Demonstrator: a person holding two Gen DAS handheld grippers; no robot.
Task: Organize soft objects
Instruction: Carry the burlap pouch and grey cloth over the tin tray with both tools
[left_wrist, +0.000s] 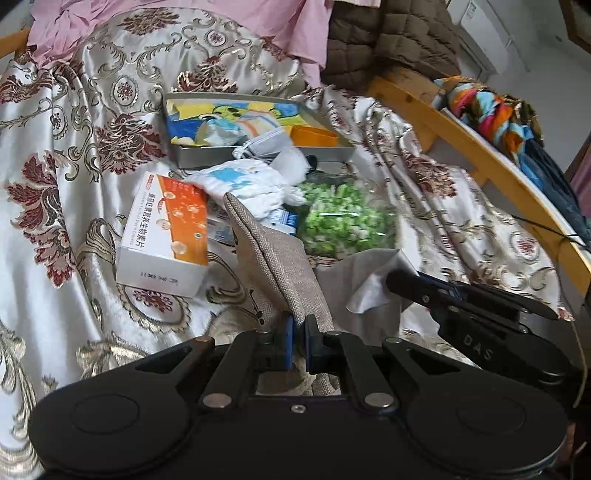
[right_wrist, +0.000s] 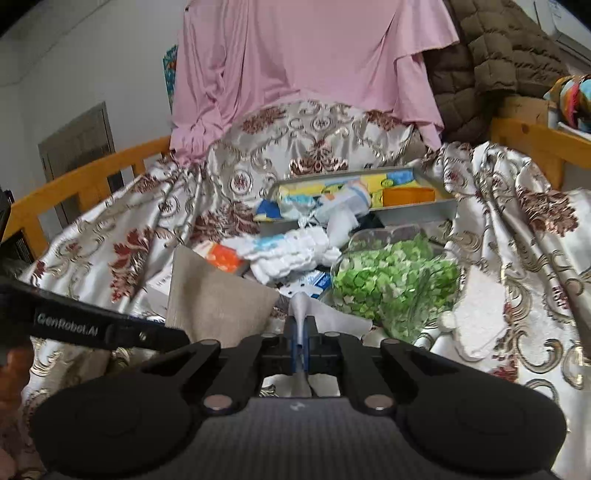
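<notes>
Left gripper (left_wrist: 298, 332): jaws nearly together, clamped on the beige woven cloth (left_wrist: 273, 254), which stands up from the fingers.
Right gripper (right_wrist: 303, 332): jaws narrow, pinching the edge of a pale grey cloth (right_wrist: 332, 317).
The two cloths: side by side, just in front of the clutter on the brocade bedspread (left_wrist: 74, 147).
Ahead: a bag of green pieces (right_wrist: 395, 284), a crumpled white cloth (right_wrist: 291, 254) and an orange and white box (left_wrist: 166, 232) lie close together.
Behind them: a grey tray (left_wrist: 266, 153) holds colourful fabrics and an orange piece.
Far end: a pink garment (right_wrist: 306, 59) and a brown quilted jacket (right_wrist: 498, 48) hang over the bedspread.
Sides: wooden rail (left_wrist: 480, 147).
</notes>
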